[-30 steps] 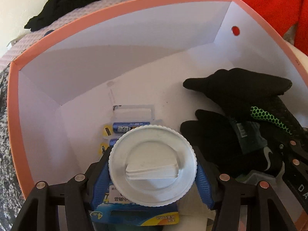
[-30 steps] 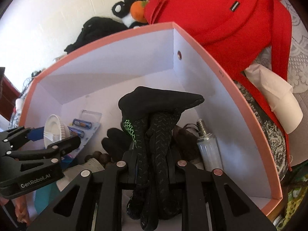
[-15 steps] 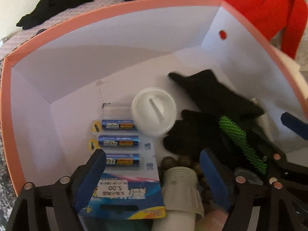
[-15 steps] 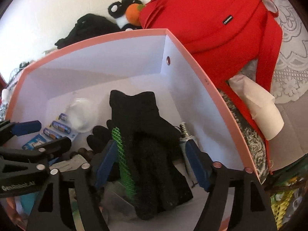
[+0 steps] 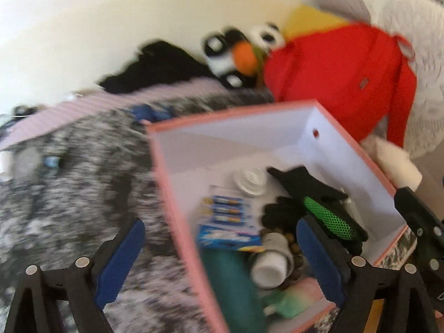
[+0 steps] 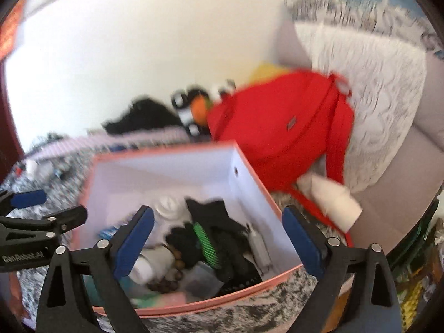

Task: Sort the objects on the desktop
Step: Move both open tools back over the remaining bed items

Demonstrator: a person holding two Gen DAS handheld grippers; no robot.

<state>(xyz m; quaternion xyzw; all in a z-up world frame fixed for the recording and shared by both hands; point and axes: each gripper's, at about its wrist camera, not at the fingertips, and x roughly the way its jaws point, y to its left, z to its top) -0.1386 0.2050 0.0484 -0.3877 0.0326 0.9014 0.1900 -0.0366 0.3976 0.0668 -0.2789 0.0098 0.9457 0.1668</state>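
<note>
Left gripper (image 5: 219, 252) and right gripper (image 6: 216, 238) hover above the pink-rimmed box (image 6: 172, 149), jaws wide open and empty. Inside lie a battery pack (image 5: 226, 211), white lid (image 5: 251, 180) and black gloves (image 5: 308, 194). This looks like a pause between placements; next comes seeking another stray item. Motion blur obscures the speckled surface (image 5: 69, 194).

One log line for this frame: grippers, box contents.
left gripper: open, empty | right gripper: open, empty | box: white lid, black gloves, battery pack inside
</note>
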